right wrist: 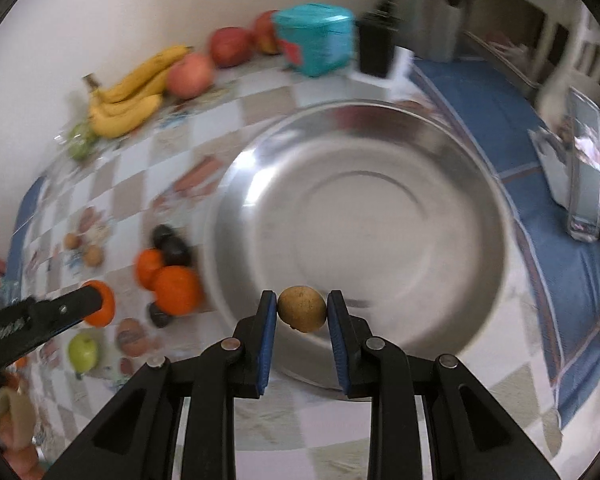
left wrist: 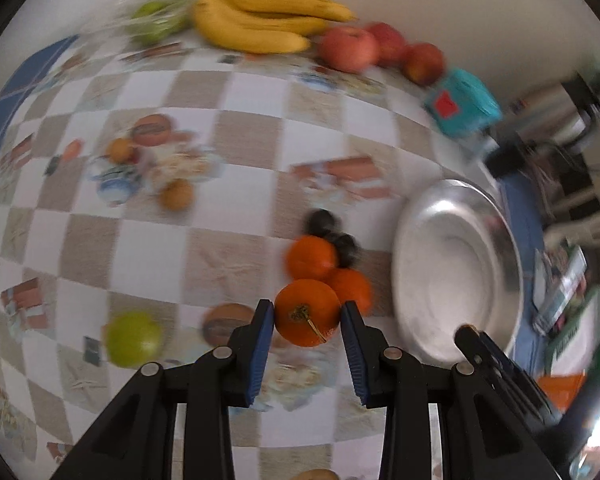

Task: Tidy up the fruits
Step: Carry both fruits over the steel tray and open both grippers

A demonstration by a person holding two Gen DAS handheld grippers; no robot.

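Observation:
My left gripper (left wrist: pixel 307 314) is shut on an orange (left wrist: pixel 307 312) and holds it above the checkered tablecloth, left of the steel bowl (left wrist: pixel 496 240). Two more oranges (left wrist: pixel 312 258) and two dark fruits (left wrist: pixel 334 234) lie just beyond it. My right gripper (right wrist: pixel 302 310) is shut on a small brown fruit (right wrist: pixel 302 309) over the near rim of the steel bowl (right wrist: pixel 380 208). The left gripper with its orange (right wrist: pixel 100 308) shows at the left of the right wrist view. Bananas (left wrist: pixel 260 20), red apples (left wrist: pixel 376 48) and green apples (left wrist: pixel 134 338) lie around.
A teal box (left wrist: pixel 462 102) and a dark appliance (left wrist: pixel 540 136) stand at the back right by the wall. A small brown fruit (left wrist: pixel 176 195) lies mid-table. Books or packets (right wrist: pixel 580 184) lie on the blue cloth right of the bowl.

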